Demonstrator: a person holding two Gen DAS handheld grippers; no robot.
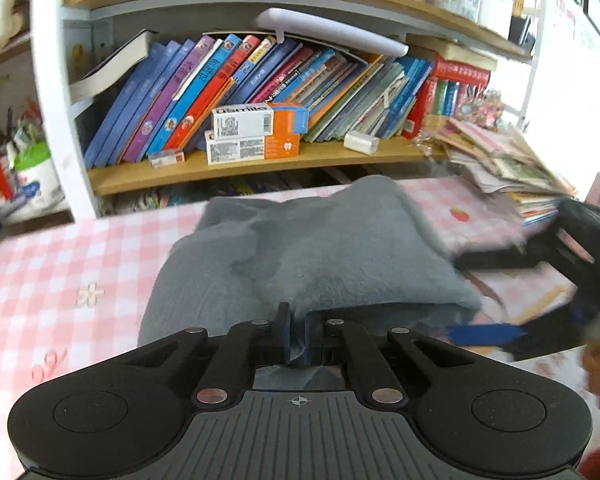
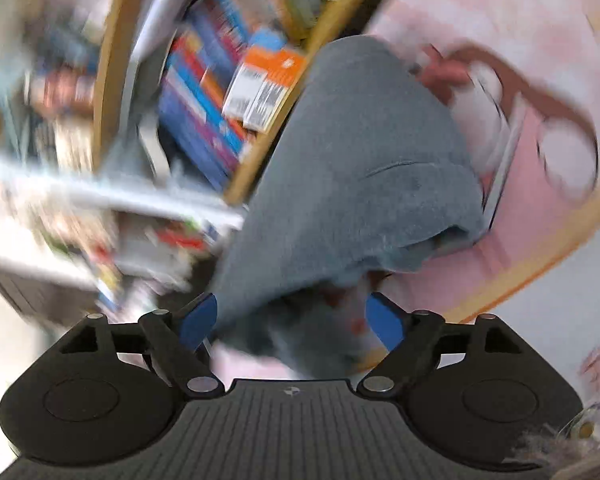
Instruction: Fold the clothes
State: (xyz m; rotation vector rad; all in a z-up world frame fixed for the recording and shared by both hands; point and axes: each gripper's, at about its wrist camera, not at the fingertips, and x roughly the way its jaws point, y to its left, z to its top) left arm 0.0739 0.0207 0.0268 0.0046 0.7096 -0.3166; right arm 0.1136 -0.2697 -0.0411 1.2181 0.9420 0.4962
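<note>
The grey fleece garment [image 1: 300,256] lies doubled over on the pink checked tablecloth [image 1: 60,264], one edge pinched in the left gripper [image 1: 298,328]; the right gripper [image 2: 292,320] has jaws spread around its corner, so folding looks partway, unfinished

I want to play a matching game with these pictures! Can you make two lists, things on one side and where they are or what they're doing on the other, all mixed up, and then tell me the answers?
Things:
1. left gripper
2. right gripper
3. grey garment
4. orange and white boxes

Places or states:
A. stacked on the wooden shelf in front of the leaning books
B. fingers wide apart
C. lying on the pink checked cloth
D. fingers pinched together on a grey edge

Pairs: 1-D, 2-B, 3-C, 4-A
</note>
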